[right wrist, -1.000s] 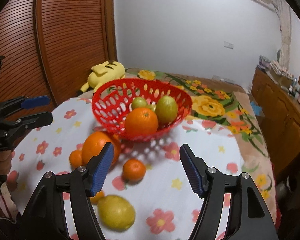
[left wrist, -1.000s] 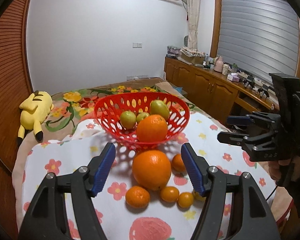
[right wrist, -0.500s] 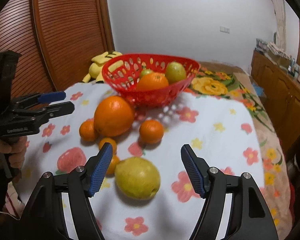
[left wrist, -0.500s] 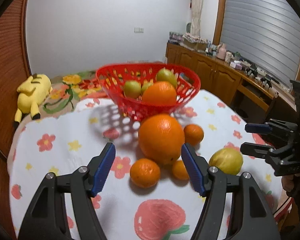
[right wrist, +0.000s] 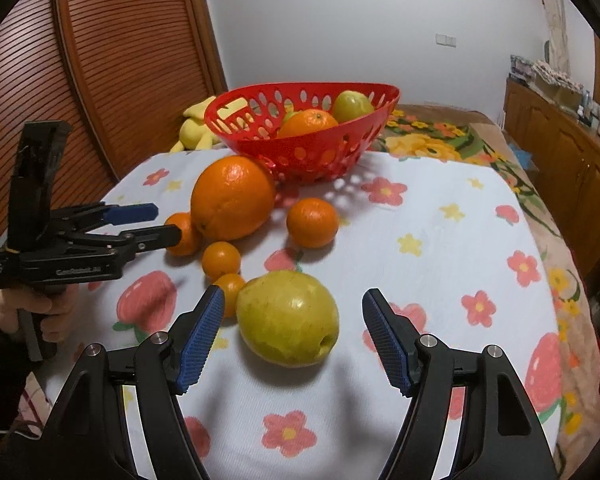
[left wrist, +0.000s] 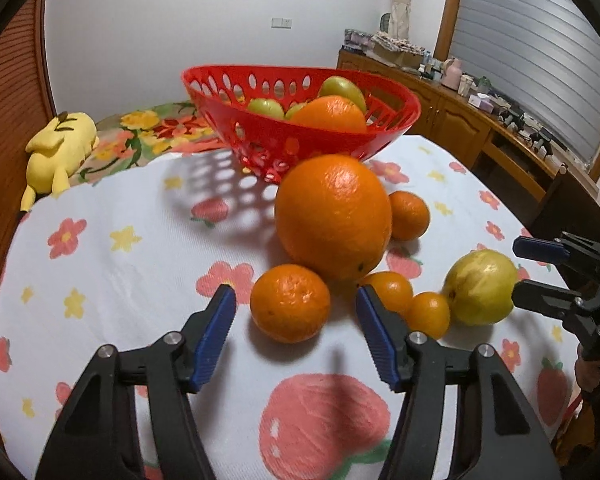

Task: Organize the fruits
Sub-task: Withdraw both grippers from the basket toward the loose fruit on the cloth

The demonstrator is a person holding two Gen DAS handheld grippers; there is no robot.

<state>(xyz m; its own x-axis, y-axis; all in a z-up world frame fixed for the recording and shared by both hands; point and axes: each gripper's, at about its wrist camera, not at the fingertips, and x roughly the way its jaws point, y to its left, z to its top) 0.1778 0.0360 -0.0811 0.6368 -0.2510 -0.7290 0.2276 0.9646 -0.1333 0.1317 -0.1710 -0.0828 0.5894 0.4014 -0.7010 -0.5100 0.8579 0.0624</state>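
A red perforated basket point(left wrist: 300, 136) point(right wrist: 312, 148) holds an orange and several green fruits. In front of it on the flowered cloth lie a large orange point(left wrist: 334, 216) point(right wrist: 232, 198), several tangerines and a yellow-green pear point(left wrist: 480, 288) point(right wrist: 287, 316). My left gripper point(left wrist: 295, 298) point(right wrist: 156, 222) straddles one tangerine point(left wrist: 290, 302). Its jaws are closing, with a gap still on each side of the fruit. My right gripper point(right wrist: 295, 298) point(left wrist: 536, 268) stands open around the pear, its pads apart from the skin.
A yellow plush toy point(left wrist: 58, 148) lies on the floral bedspread behind the table. Wooden cabinets point(left wrist: 460, 120) run along the right. A slatted wooden door point(right wrist: 100, 60) stands at the left. A person's hand point(right wrist: 40, 308) holds the left gripper's handle.
Both grippers have come down toward the table. The left one now frames a tangerine with narrower jaws, and the right one has moved over the pear.
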